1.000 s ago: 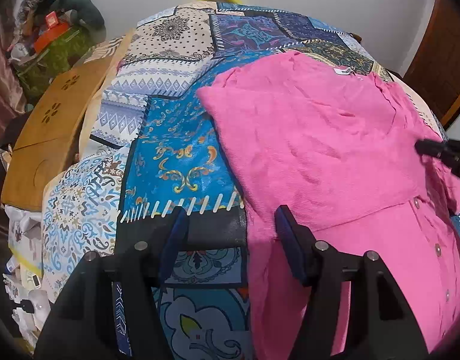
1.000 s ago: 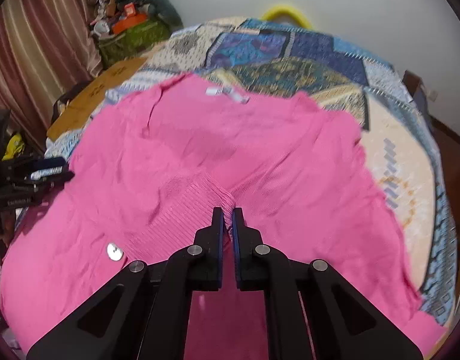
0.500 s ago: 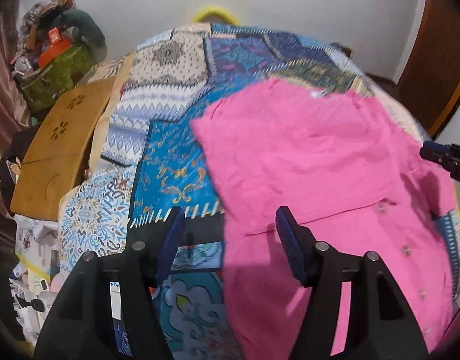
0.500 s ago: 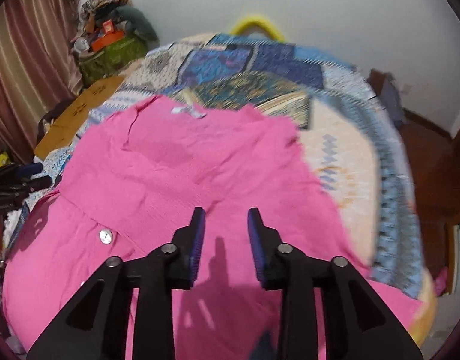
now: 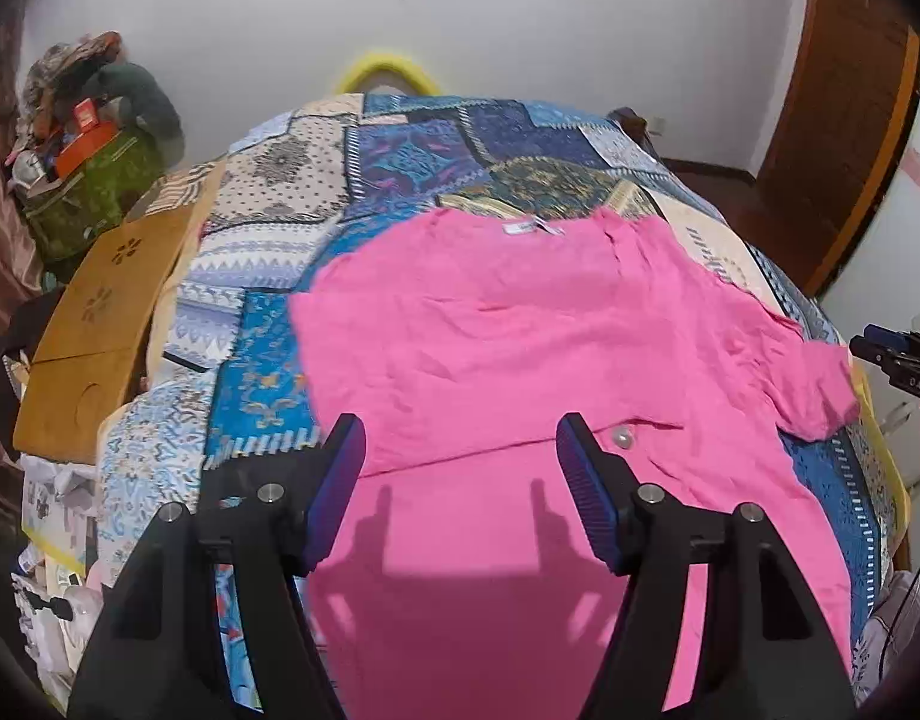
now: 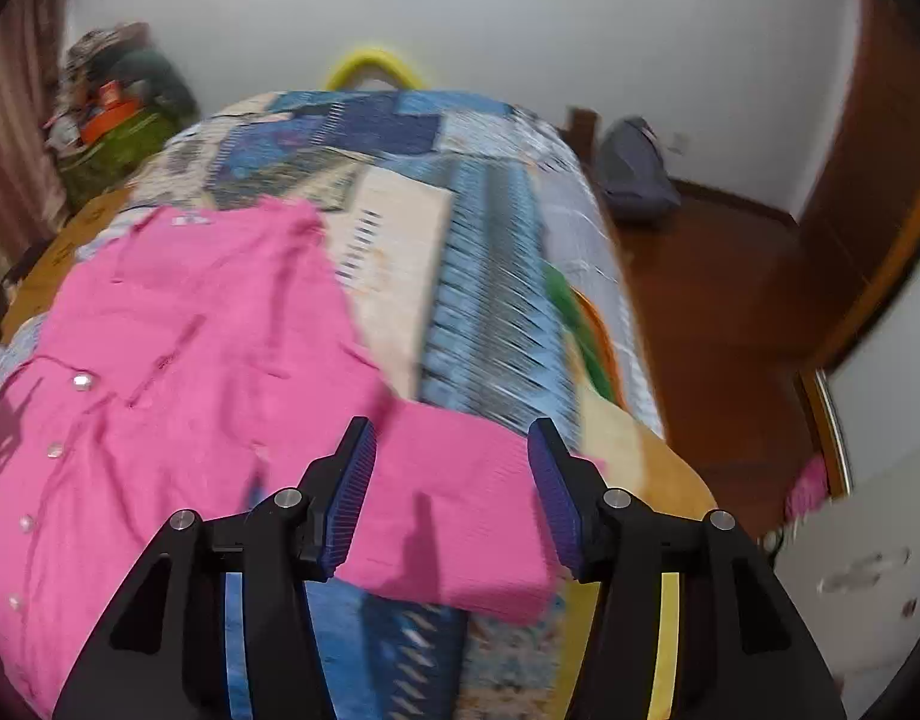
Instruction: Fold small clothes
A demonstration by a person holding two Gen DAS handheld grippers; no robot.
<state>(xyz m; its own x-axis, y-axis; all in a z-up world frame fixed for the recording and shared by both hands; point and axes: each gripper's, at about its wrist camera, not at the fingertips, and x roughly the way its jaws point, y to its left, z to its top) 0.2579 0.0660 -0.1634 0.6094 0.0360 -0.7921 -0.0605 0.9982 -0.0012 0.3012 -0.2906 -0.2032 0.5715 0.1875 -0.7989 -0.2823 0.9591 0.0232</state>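
My left gripper hangs above the near half of the pink shirt, tilted steeply downward. Its jaws stand wide apart with nothing between the blue ribbed pads; no fabric is gripped.

My right gripper hangs above the shirt's right sleeve. Its jaws have just been opening and now stand apart. The sleeve lies on the bed below the gap, and the pads do not press on it. This gripper holds nothing. In the left wrist view it shows at the far right edge, just beyond the sleeve end.

The pink shirt lies spread on the patchwork bedspread, toward the right side of the bed. The collar with its white label points toward the far wall. A flap of the shirt lies folded across the body, forming a straight crease that runs across the garment. Round pale buttons run in a line down the front of the near part. The right sleeve extends sideways, flat, toward the bed's right edge.

A wooden board with cut-out flower shapes rests along the left side of the bed. A green bag piled with items stands in the far left corner. A grey backpack lies on the floor against the far wall.
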